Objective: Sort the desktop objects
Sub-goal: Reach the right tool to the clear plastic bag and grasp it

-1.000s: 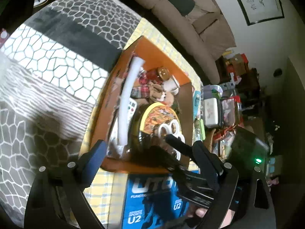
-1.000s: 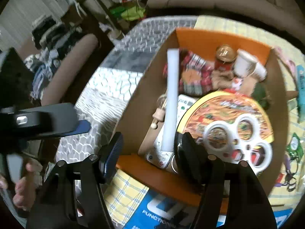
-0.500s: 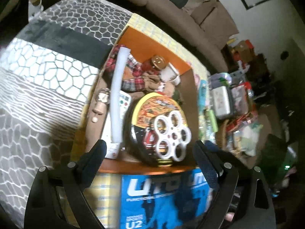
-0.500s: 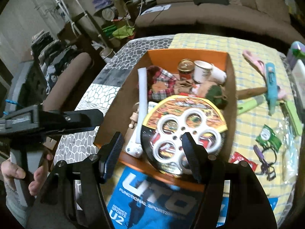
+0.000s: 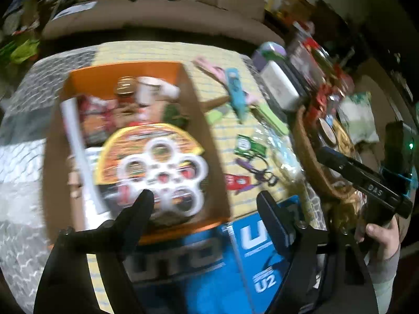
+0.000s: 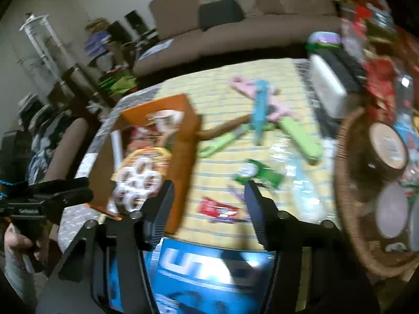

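Observation:
An orange box [image 5: 125,73] holds a round noodle bowl with a white ring tray [image 5: 162,172] on top, a white tube, cups and a jar. My left gripper [image 5: 203,204] hangs over the box's near right corner. Its jaws are closing with nothing between them. My right gripper [image 6: 209,193] hovers above the yellow checked cloth right of the orange box [image 6: 188,136]. Its jaws are also closing and empty. A red packet [image 6: 220,209] lies on the cloth below them, and a green packet [image 6: 259,172] lies just beyond.
A blue UTO carton [image 5: 235,261] lies at the near edge. Blue, pink and green tools [image 6: 259,110] are scattered further back on the cloth. A wicker basket [image 6: 345,183] full of jars stands at the right. A brown sofa [image 6: 235,26] runs behind the table.
Both grippers have swung right, away from over the box toward the littered yellow cloth. Both pairs of jaws have narrowed a little. Nothing was picked up.

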Tool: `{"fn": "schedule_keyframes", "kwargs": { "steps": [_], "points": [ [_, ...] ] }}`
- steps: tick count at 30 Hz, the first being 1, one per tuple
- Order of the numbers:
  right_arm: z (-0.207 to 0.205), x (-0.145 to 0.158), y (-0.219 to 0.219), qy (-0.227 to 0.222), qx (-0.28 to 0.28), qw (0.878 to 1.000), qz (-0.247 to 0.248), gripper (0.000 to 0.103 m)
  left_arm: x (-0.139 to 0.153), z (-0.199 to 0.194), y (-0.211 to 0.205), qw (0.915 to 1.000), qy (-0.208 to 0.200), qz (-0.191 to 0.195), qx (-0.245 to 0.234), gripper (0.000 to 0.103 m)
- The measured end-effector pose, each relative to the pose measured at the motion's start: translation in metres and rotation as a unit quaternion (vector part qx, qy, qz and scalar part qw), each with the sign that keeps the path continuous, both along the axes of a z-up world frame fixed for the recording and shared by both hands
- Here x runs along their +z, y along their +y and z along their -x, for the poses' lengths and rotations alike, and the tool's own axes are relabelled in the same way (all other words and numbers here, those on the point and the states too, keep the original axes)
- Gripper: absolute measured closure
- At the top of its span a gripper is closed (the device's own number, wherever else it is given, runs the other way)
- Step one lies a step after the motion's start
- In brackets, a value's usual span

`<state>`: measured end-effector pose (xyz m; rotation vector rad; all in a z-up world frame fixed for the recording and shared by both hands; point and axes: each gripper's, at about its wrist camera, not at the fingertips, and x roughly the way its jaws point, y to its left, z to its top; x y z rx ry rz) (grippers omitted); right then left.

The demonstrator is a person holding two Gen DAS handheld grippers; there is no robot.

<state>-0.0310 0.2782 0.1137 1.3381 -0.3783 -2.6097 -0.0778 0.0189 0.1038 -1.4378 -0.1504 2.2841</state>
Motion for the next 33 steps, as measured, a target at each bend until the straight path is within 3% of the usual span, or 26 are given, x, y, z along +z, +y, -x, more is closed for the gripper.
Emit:
{"fn": "schedule_keyframes", "kwargs": {
  "steps": [2, 5, 7, 9, 11, 15, 18, 21, 25, 26, 27, 30, 33],
  "points": [
    [-0.004, -0.01, 0.015, -0.003, -0.011, 1.0, -0.003, 0.056, -0.005, 0.003, 0.024, 0.9998, -0.005, 0.001, -0.017, 0.034],
    [-0.012, -0.029, 0.034, -0.005, -0.027, 1.0, -0.002, 0.061, -0.013, 0.007, 0.058, 0.9991, -0.011, -0.001, -0.04, 0.032],
    [-0.021, -0.041, 0.043, -0.002, -0.044, 0.999, 0.002, 0.073, -0.018, 0.014, 0.082, 0.9988, -0.018, -0.004, -0.045, 0.028],
    [-0.032, -0.053, 0.055, 0.003, -0.069, 0.997, 0.017, 0.073, -0.026, 0.024, 0.101, 0.9985, -0.032, -0.013, -0.042, 0.02],
    [-0.038, -0.064, 0.063, 0.005, -0.089, 0.996, 0.027, 0.073, -0.037, 0.037, 0.125, 0.9972, -0.057, -0.019, -0.043, 0.02],
    [-0.033, -0.086, 0.065, -0.014, -0.094, 0.995, -0.006, 0.072, -0.067, 0.063, 0.176, 0.9938, -0.103, -0.012, -0.04, 0.02],
    [-0.032, -0.105, 0.067, -0.031, -0.11, 0.993, -0.013, 0.072, -0.087, 0.078, 0.205, 0.9936, -0.109, 0.002, -0.03, 0.02],
    [-0.028, -0.121, 0.076, -0.047, -0.116, 0.991, 0.043, 0.071, -0.105, 0.089, 0.219, 0.992, -0.124, -0.015, -0.019, 0.02],
    [-0.021, -0.13, 0.086, -0.052, -0.134, 0.989, 0.035, 0.067, -0.123, 0.097, 0.234, 0.991, -0.132, -0.016, -0.018, 0.022],
    [-0.019, -0.133, 0.089, -0.053, -0.136, 0.988, 0.047, 0.066, -0.127, 0.098, 0.236, 0.9912, -0.131, -0.009, -0.018, 0.025],
    [-0.017, -0.136, 0.091, -0.055, -0.138, 0.987, 0.055, 0.066, -0.129, 0.098, 0.238, 0.9912, -0.131, -0.004, -0.019, 0.04],
    [-0.011, -0.146, 0.094, -0.065, -0.143, 0.985, 0.066, 0.067, -0.136, 0.097, 0.243, 0.9894, -0.14, -0.021, -0.035, 0.068],
    [-0.01, -0.149, 0.09, -0.062, -0.137, 0.986, 0.07, 0.07, -0.13, 0.092, 0.246, 0.991, -0.127, -0.016, -0.038, 0.075]
  ]
}}
